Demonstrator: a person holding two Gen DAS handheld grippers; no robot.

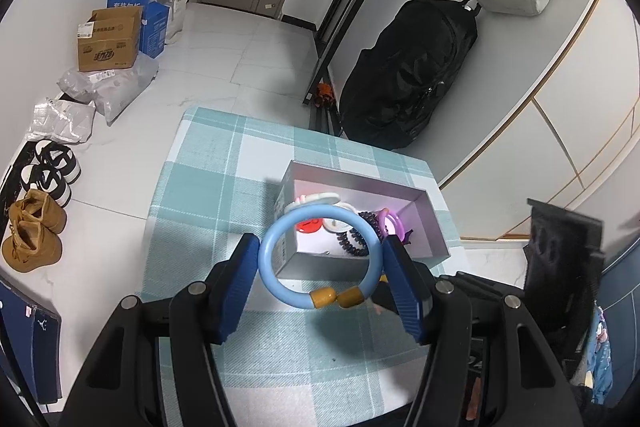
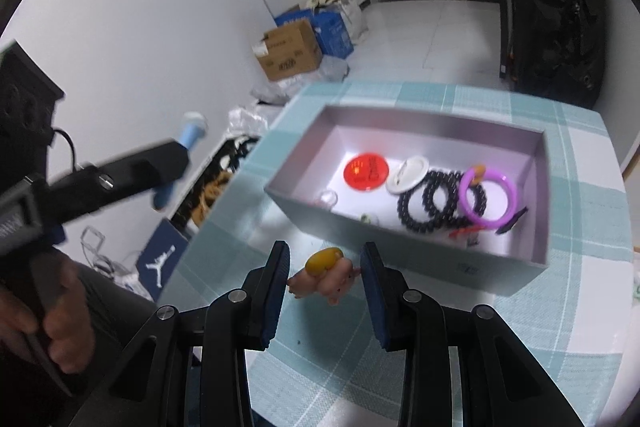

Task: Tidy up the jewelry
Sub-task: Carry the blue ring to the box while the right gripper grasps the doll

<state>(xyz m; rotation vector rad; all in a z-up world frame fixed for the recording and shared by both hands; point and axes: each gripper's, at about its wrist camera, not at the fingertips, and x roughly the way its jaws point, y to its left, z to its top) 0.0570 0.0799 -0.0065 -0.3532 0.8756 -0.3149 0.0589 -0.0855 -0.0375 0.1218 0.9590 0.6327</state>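
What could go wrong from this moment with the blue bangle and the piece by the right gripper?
The left gripper pinches the blue bangle only across its rim, so it may pivot or slip before reaching the grey box. The right gripper straddles a small yellow-and-pink piece, blurred; closing could push it away.

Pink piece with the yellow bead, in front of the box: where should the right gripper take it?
Across the pink piece, just below its yellow bead, coming straight down. It lies low on the checked tablecloth, close to the grey box's near wall. The open right gripper straddles it, so a sideways pinch probably holds best.
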